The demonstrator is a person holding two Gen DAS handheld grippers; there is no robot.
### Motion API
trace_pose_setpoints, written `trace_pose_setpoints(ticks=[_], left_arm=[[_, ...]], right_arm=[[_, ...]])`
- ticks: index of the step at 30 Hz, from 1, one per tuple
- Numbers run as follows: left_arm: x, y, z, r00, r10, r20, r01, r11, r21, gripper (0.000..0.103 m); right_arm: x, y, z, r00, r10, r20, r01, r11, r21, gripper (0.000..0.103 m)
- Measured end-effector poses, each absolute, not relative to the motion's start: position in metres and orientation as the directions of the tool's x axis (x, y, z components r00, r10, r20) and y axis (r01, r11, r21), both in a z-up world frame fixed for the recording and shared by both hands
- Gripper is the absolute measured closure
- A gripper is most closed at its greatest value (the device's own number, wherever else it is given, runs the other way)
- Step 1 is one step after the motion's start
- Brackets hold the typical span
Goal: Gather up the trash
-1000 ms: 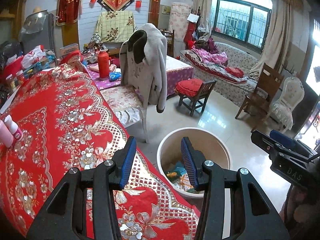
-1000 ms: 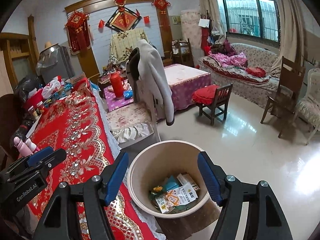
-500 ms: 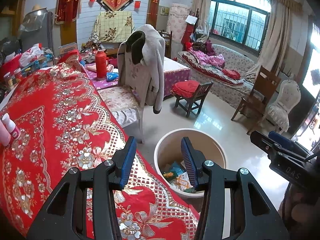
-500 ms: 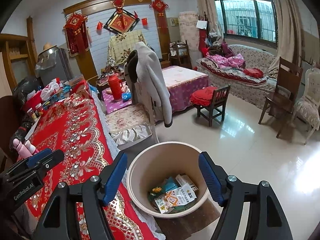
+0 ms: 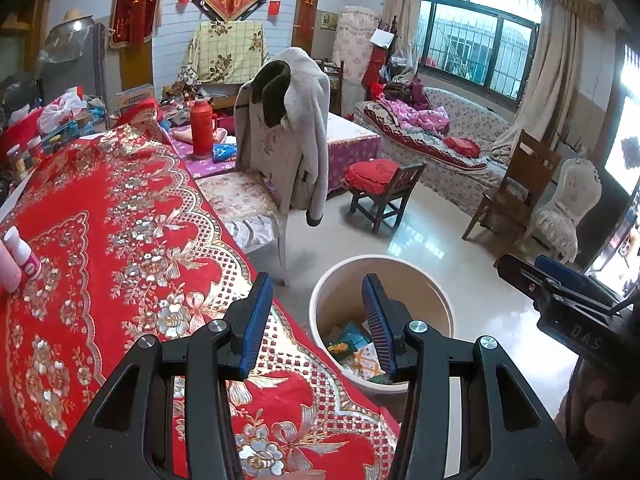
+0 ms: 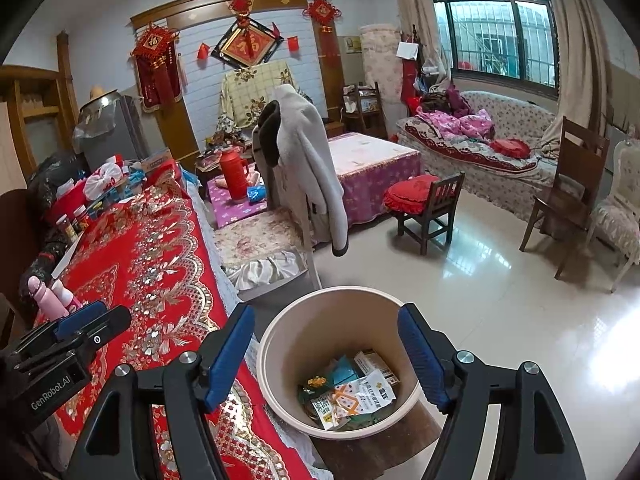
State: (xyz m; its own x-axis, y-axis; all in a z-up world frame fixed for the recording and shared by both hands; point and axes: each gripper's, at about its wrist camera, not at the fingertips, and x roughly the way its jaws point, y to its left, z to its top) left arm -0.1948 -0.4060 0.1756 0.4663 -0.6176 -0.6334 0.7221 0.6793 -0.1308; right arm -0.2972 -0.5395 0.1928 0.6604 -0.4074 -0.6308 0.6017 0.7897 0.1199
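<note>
Bin [image 6: 280, 344] contents unchanged, same wrappers [image 6: 352, 396].

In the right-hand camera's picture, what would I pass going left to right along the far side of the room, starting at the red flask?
Red flask → grey coat draped on a chair → small wooden chair with red cushion → tall wooden chair.
</note>
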Motion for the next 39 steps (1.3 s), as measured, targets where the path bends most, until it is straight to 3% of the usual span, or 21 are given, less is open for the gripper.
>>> trace_pose_setpoints(ticks=[39], left_arm=[[-0.193,-0.415,0.169,0.428,-0.618,-0.659,0.734,0.664,-0.146,0.058]], right_arm=[[-0.298,-0.55,0.182,0.649,-0.402,-0.646,0.606,0.787,0.119,0.03]])
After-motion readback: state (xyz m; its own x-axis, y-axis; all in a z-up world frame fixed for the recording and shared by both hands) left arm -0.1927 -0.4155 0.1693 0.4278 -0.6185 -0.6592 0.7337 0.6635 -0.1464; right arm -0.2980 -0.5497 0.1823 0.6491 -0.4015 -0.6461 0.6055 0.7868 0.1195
